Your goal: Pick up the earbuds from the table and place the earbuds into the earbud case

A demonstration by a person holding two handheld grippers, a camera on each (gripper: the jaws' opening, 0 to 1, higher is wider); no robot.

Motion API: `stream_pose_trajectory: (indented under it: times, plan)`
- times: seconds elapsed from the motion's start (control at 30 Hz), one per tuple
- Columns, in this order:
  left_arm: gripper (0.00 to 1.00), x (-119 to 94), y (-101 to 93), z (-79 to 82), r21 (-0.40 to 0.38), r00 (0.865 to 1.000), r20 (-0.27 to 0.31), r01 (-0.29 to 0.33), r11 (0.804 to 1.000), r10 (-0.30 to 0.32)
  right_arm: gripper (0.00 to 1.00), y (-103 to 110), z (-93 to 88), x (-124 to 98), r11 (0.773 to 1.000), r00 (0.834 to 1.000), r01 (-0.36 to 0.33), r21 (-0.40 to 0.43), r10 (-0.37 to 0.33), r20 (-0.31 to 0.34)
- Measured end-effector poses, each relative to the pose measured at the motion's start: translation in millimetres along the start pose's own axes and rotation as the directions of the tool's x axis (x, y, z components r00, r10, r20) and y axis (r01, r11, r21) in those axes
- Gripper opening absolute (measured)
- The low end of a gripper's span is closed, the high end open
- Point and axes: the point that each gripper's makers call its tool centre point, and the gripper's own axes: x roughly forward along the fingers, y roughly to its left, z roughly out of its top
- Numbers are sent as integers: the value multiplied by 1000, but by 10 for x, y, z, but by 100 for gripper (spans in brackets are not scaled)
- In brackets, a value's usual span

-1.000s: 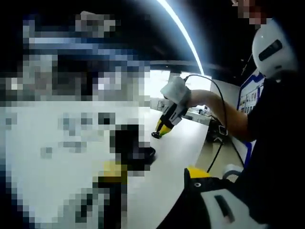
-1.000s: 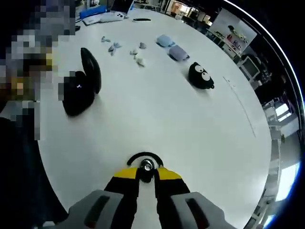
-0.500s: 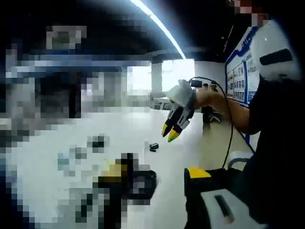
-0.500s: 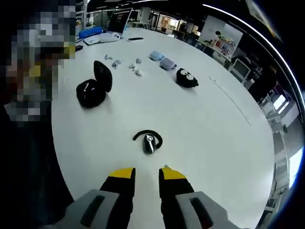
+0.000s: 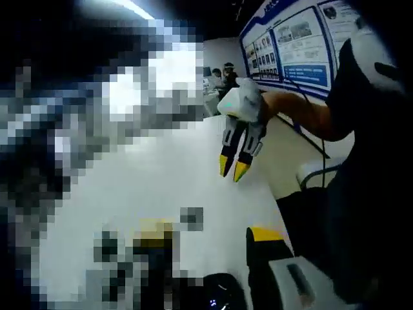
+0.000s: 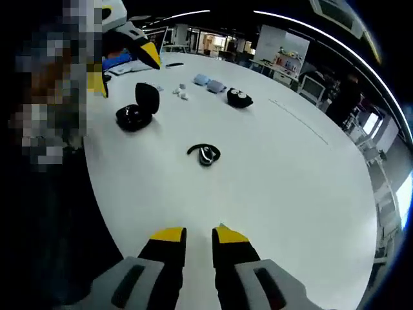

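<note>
A black ear-hook earbud [image 6: 205,154] with a silver body lies on the white table [image 6: 290,181], well ahead of my right gripper [image 6: 199,237]. That gripper is open, its yellow-tipped jaws a small gap apart with nothing between them. The black earbud case [image 6: 137,111] stands open to the earbud's left, lid up. My left gripper [image 6: 139,45] hovers above and beyond the case. In the left gripper view my left gripper [image 5: 208,236] is open over the case [image 5: 222,290], and the right gripper [image 5: 233,169] hangs in a hand above the table [image 5: 161,174].
Farther back lie small white earbuds [image 6: 181,92], two pale blue cases [image 6: 208,82] and a round black case with eyes [image 6: 240,97]. The table's edge runs along the left by a person's dark clothing [image 6: 58,245]. Posters [image 5: 290,39] line a wall.
My right gripper, which had the earbud at its nearly shut tips, has opened, lifted and drawn back, leaving the earbud on the table. The left gripper's camera has swung around.
</note>
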Motion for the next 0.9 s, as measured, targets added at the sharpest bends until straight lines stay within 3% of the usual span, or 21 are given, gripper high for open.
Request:
stream_pose_trajectory:
  times: [0.17, 0.27, 0.37, 0.47, 0.53, 0.7, 0.83, 0.9]
  plan:
    - [37, 368, 156, -5, 42, 995, -83, 56, 998, -52, 16, -5, -75, -112, 1000, 1000, 12, 19, -13, 20]
    - [31, 536, 220, -50, 70, 985, -146, 103, 992, -92, 16, -8, -109, -140, 1000, 1000, 15, 27, -16, 27]
    - [30, 710, 237, -127, 100, 962, -226, 179, 979, -153, 16, -10, -144, -149, 999, 999, 14, 36, -15, 32]
    - [30, 842, 217, -242, 125, 926, -317, 253, 959, -204, 16, 0, -169, -155, 999, 999, 9, 39, -10, 35]
    - [29, 903, 231, -282, 139, 914, -349, 267, 954, -205, 16, 5, -179, -165, 999, 999, 8, 42, -10, 39]
    - [27, 1046, 244, -282, 115, 900, -364, 299, 947, -240, 16, 23, -203, -185, 999, 999, 6, 50, -9, 50]
    - [22, 1083, 231, -340, 126, 873, -416, 332, 935, -254, 16, 48, -192, -203, 998, 997, 4, 67, -9, 78]
    - [22, 1100, 238, -349, 139, 870, -425, 338, 931, -252, 17, 67, -175, -210, 998, 995, -1, 70, -6, 96]
